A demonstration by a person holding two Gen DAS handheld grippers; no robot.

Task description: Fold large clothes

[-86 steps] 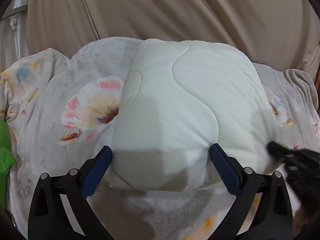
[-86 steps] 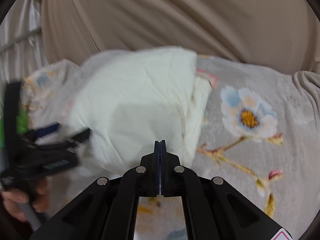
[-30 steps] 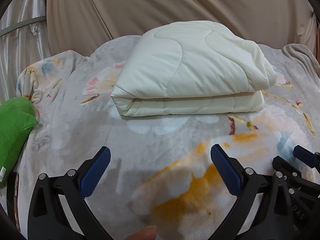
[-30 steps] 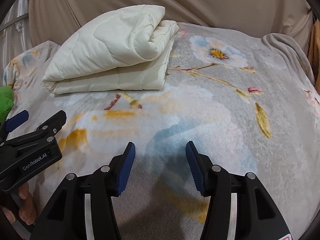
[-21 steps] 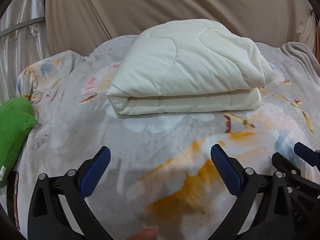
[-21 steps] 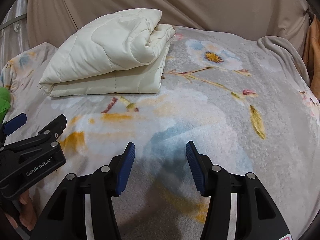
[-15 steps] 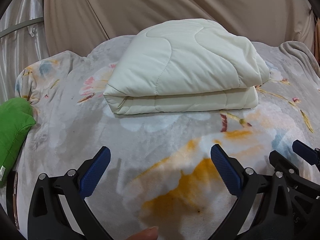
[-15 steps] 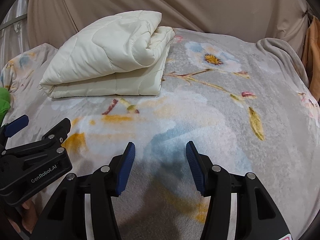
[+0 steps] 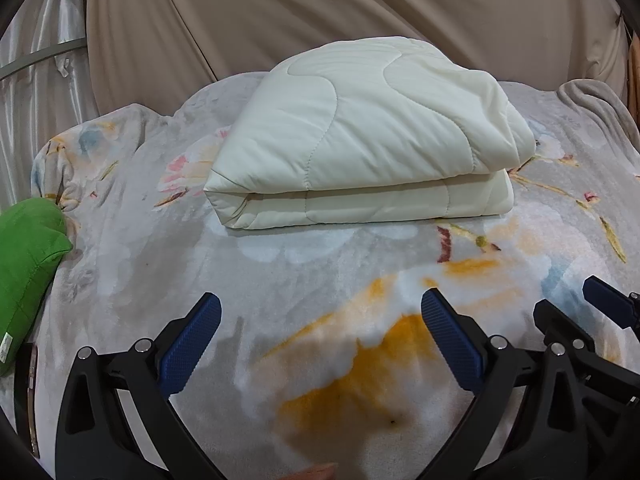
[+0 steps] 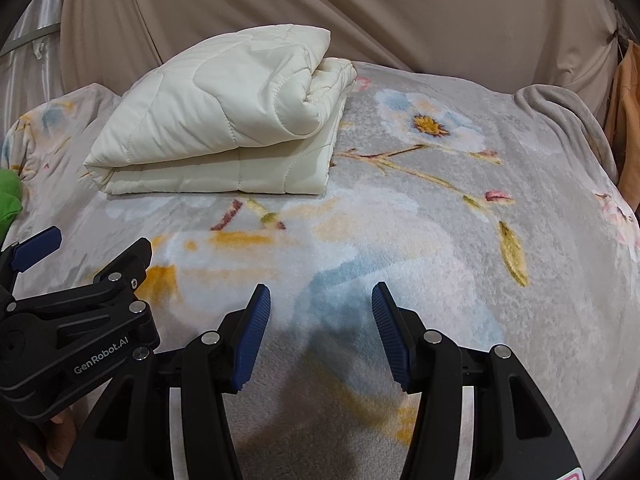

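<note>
Folded cream quilted comforter [image 9: 360,136] lies at twelve o'clock on the grey floral fleece blanket [image 9: 320,280]; left gripper [image 9: 320,332] and right gripper [image 10: 320,332] hover with jaws spread, empty.

Both wrist views look obliquely down across the floral blanket [image 9: 320,280] toward the folded quilt [image 9: 360,140], well short of it, the left from its near-left, the right from its near-right, sharing quilt and blanket centre.

One folded quilt [image 9: 360,128], one floral blanket [image 9: 320,280], one green cushion [image 9: 24,264].
</note>
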